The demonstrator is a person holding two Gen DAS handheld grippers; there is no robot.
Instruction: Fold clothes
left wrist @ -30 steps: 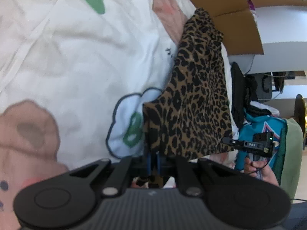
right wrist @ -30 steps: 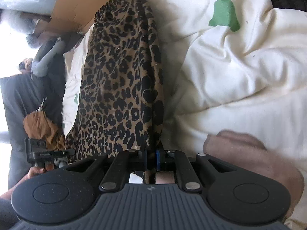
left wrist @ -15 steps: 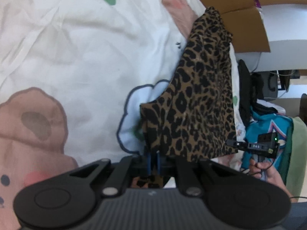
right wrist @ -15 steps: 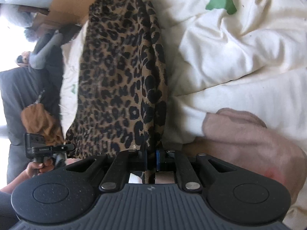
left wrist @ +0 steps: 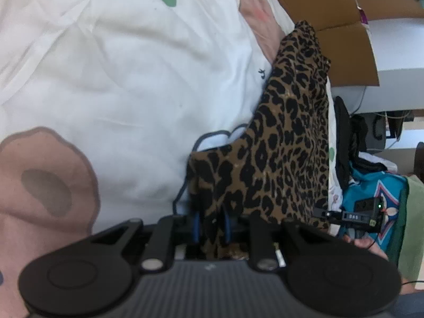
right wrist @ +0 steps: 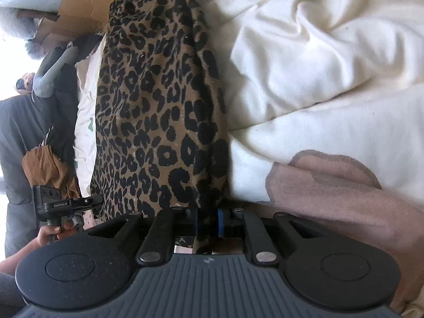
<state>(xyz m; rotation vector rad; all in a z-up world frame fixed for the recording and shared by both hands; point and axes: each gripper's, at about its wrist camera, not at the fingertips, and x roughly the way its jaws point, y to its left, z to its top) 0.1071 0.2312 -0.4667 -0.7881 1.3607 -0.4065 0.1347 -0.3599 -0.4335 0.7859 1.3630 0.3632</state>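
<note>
We are looking along the left claw [left wrist: 210, 224]: to its left a white bedsheet [left wrist: 119, 79] with a pink patch [left wrist: 39, 185] is lying spread out. The claw's blue fingers [left wrist: 195, 225] are pressing together on a corner of the leopard-print garment [left wrist: 286, 153], which is rising ahead and to the right of the claw, draping over the sheet. Further right we are seeing a cardboard box [left wrist: 331, 26], a teal cloth [left wrist: 371, 190], and a hand [left wrist: 368, 246] gripping a small black device [left wrist: 352, 216].

Along the right claw [right wrist: 208, 222], we are noting a hand [right wrist: 50, 234] with a black device [right wrist: 58, 201] to the far left. The claw is pinching the garment [right wrist: 159, 106], which is stretching away directly ahead of it. To the right the sheet [right wrist: 331, 79] is lying rumpled, its pink patch [right wrist: 344, 193] close beside the claw.
</note>
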